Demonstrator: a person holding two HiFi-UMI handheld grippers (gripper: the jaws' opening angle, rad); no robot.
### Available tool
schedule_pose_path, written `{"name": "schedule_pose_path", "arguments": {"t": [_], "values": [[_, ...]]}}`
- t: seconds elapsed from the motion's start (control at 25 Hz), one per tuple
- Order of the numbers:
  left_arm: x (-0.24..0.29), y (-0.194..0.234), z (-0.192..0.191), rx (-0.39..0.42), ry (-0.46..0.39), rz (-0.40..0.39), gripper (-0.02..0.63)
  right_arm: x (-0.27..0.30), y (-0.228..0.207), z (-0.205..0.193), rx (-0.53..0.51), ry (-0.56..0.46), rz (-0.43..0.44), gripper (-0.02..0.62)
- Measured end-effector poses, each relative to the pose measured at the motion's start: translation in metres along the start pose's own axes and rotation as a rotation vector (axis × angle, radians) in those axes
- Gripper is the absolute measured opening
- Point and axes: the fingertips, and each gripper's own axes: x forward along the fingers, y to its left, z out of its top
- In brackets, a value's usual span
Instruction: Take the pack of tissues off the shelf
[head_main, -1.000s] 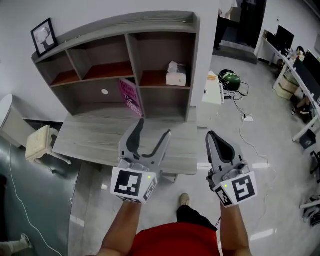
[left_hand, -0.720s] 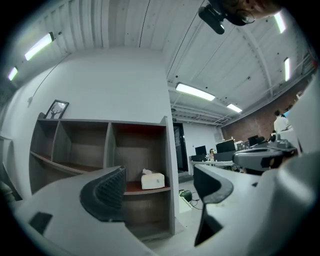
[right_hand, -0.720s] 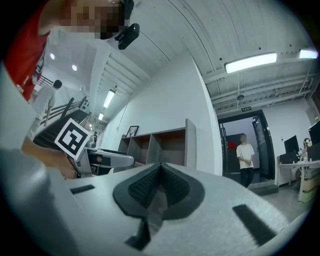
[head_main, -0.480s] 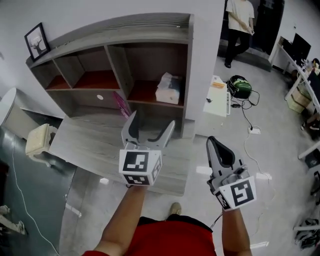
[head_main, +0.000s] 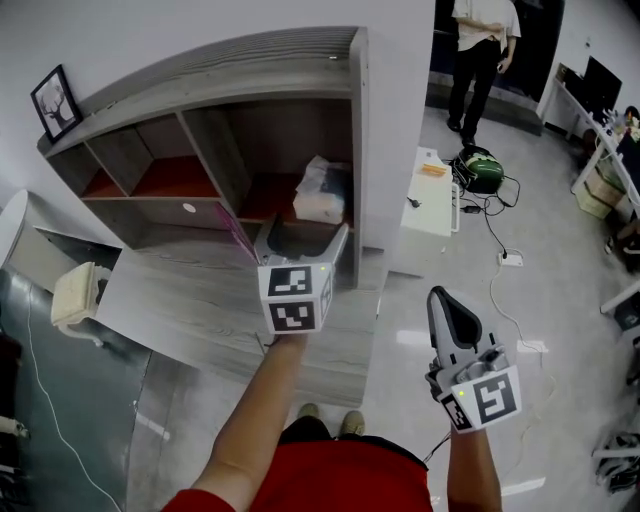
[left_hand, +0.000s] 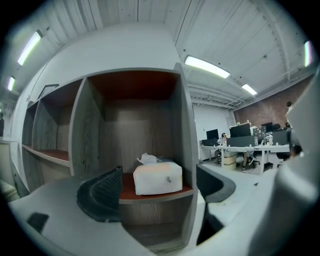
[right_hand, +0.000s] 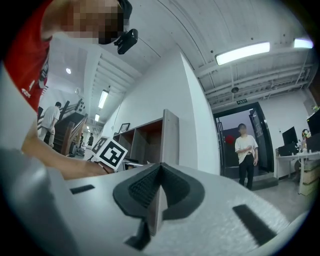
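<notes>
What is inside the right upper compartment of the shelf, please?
A white pack of tissues lies on the red-brown board of the shelf, with one tissue sticking out on top. Nothing else shows there. The space behind the pack is covered by it and cannot be seen.

- The pack of tissues (left_hand: 157, 178) is white, soft and block-shaped, and one tissue sticks out of its top.
- It lies flat on the red-brown board of the shelf (head_main: 300, 70), in the upper right compartment, close to the right wall.
- It sits ahead of the left gripper (head_main: 305, 240), in line with the gap between the opening jaws. The pads do not touch it.
- From the right gripper (head_main: 443, 296) it is well apart — ahead and to the left.
</notes>
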Motion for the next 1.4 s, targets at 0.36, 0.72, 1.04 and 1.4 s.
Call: {"name": "schedule_pose_path", "arguments": {"t": [0.36, 0.72, 1.04, 1.4], "values": [[0.041, 0.003, -0.024, 0.011, 0.076, -0.002, 0.423, -0.004, -0.02, -0.015, 0.029, 0.022, -0.097, 0.005], [0.065, 0.001, -0.027, 0.001, 0.087, -0.031, 0.423, 0.002, -0.031, -0.028, 0.044, 0.039, -0.132, 0.005], [0.062, 0.0, -0.023, 0.016, 0.023, -0.041, 0.41, 0.01, -0.033, -0.037, 0.063, 0.047, -0.133, 0.005], [0.02, 0.01, -0.01, 0.024, -0.036, -0.08, 0.4, 0.033, -0.011, -0.027, 0.06, 0.018, -0.085, 0.005]]}}
